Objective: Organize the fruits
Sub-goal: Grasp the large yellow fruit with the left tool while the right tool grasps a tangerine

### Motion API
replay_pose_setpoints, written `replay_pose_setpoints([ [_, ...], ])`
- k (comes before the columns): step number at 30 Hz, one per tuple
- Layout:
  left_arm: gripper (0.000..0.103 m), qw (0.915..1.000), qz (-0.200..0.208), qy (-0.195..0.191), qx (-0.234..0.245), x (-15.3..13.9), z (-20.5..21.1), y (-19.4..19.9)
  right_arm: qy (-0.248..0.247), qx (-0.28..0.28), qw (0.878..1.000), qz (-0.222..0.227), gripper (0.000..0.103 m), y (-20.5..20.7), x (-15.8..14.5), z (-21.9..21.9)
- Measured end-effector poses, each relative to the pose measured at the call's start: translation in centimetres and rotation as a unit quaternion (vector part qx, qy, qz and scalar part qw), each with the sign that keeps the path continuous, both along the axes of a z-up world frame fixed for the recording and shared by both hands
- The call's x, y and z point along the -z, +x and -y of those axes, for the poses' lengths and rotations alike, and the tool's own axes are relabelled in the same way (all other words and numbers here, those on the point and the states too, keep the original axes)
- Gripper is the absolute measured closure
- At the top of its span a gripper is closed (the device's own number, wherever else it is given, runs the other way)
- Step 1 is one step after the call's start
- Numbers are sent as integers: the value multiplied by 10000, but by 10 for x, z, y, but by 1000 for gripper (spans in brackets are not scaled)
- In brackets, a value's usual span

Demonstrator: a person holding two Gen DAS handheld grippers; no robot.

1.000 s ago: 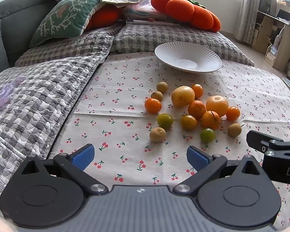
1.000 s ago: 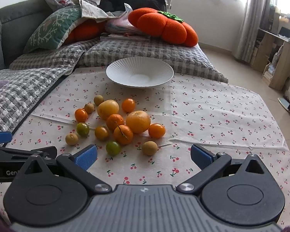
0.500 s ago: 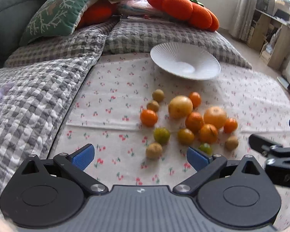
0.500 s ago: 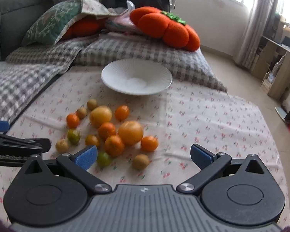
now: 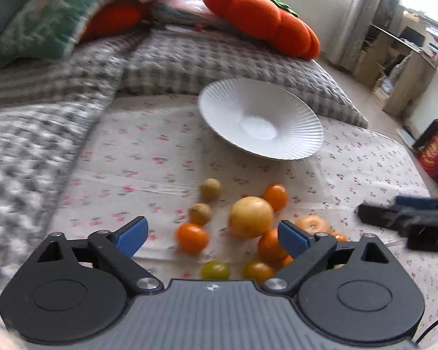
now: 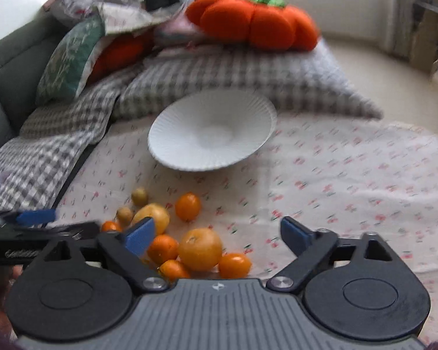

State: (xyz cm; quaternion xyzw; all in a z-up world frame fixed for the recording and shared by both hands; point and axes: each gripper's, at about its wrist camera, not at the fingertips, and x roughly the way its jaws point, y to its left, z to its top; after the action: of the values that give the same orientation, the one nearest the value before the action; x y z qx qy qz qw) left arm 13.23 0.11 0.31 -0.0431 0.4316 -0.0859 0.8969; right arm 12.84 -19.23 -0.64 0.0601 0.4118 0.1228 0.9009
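A cluster of several small fruits lies on the cherry-print cloth point(image 5: 149, 157): a big yellow one point(image 5: 251, 217), oranges point(image 5: 191, 237), small brown ones point(image 5: 210, 188) and a green one point(image 5: 215, 270). Beyond them sits an empty white ribbed bowl point(image 5: 260, 119) point(image 6: 211, 131). My left gripper point(image 5: 211, 234) hovers over the near left of the pile, its jaws closing with nothing pressed between the pads. My right gripper point(image 6: 217, 234) hangs over the large orange point(image 6: 200, 249) and a small one point(image 6: 234, 265), jaws also closing, pads clear of the fruit.
Grey checked quilts point(image 5: 29, 134) border the cloth on the left and behind the bowl. An orange pumpkin cushion point(image 6: 254, 20) and a green patterned pillow point(image 6: 70, 58) lie at the back. Wooden shelves point(image 5: 400, 55) stand at the far right; the other gripper point(image 5: 408, 221) shows at the right edge.
Both grippers have moved forward over the fruit pile, so fruits and bowl sit closer and lower in view. Both pairs of jaws have narrowed a little. The frames are now motion-blurred.
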Motion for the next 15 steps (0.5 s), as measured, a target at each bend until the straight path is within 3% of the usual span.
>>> replay_pose_setpoints([
  [2,21,9994,-223,-247,47,11,0,12,-256,-408,9988,-4,29,5,9,-7],
  [6,22,9972,-399,-638,15,23,-3,24,-616,-1022,9928,54,29,8,21,-17],
  [10,22,9964,-364,-754,103,23,5,36,-730,-1143,9907,-96,30,17,31,-22],
  [15,24,9962,-400,-718,290,31,20,45,-1023,-1382,9850,-107,39,25,42,-31],
])
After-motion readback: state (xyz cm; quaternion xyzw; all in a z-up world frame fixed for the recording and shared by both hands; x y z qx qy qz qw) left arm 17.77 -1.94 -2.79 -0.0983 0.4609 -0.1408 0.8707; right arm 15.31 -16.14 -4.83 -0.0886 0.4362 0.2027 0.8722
